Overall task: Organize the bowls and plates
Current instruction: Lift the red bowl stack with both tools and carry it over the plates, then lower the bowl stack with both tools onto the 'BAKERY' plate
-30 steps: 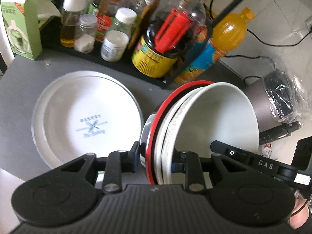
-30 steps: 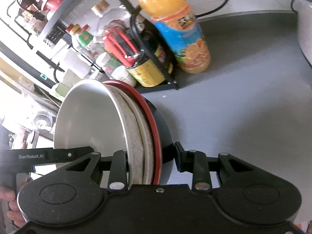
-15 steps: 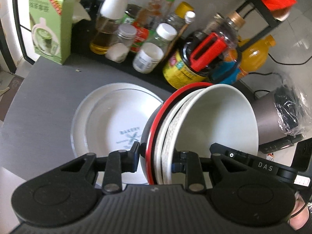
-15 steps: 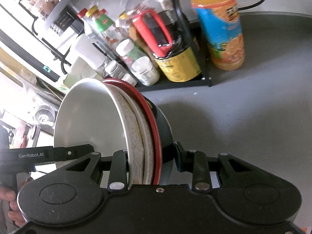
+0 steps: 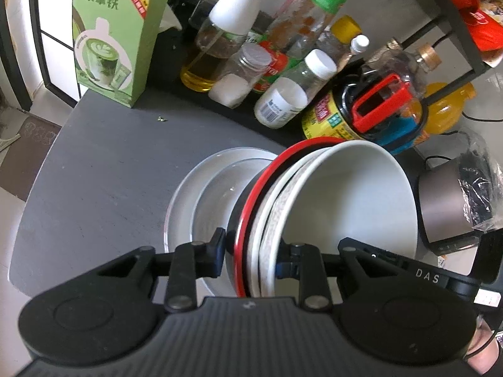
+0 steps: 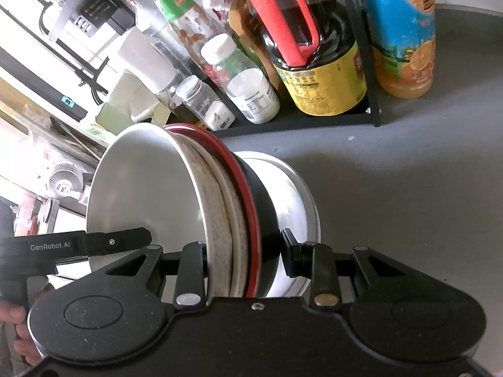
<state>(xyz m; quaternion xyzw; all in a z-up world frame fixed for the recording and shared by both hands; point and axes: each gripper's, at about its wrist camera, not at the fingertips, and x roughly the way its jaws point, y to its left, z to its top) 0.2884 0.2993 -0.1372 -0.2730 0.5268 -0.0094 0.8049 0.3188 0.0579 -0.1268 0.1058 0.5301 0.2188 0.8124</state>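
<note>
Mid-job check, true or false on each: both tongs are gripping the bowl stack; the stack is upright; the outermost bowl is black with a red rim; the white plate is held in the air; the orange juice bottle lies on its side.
1. Both tongs grip the bowl stack: the left tongs and the right tongs each clamp its rims. True.
2. The stack is upright. False: it is tipped on edge, openings sideways.
3. The outermost bowl is the black bowl, red-rimmed. True.
4. The white plate is held in the air. False: it lies on the grey table.
5. The orange juice bottle lies on its side. False: it stands.
</note>
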